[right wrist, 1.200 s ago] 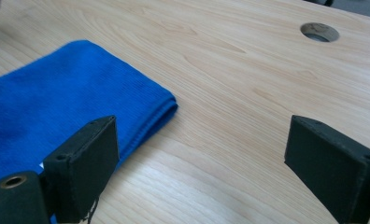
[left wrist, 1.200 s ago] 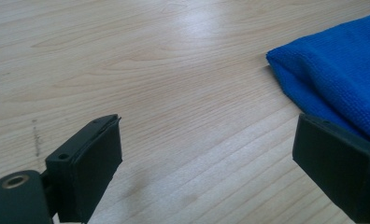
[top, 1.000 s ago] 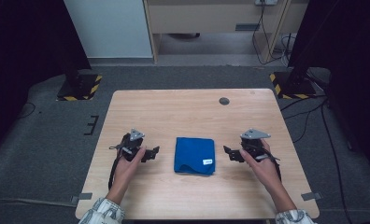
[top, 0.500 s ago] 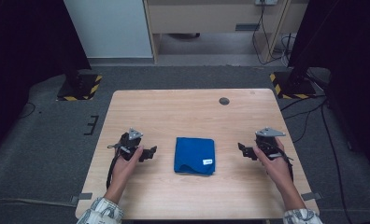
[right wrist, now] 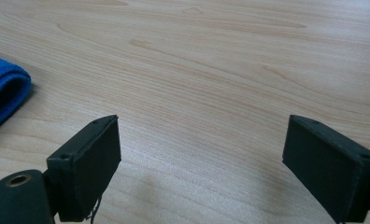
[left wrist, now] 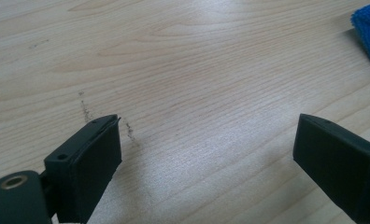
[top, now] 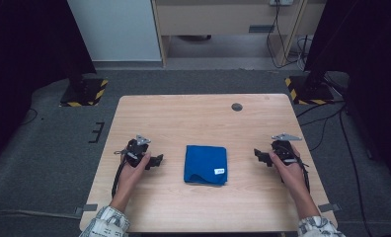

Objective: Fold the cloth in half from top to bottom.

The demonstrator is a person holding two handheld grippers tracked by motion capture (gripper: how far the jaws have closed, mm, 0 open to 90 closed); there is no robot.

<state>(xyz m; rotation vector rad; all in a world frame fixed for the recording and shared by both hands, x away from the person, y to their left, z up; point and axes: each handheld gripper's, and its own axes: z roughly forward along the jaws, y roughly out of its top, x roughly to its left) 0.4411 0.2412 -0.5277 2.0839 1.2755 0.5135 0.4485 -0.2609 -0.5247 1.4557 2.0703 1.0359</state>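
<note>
We are holding the left claw [top: 158, 160] and right claw [top: 259, 154] jaws wide apart, empty, on the bench [top: 183, 113] either side of the folded blue cloth [top: 205, 164] lying centre frame. We are judging this the approach; next, closing in on its edges.

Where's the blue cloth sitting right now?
In the high view the folded blue cloth lies mid-table toward the near edge, between the left gripper and right gripper, touching neither.
</note>
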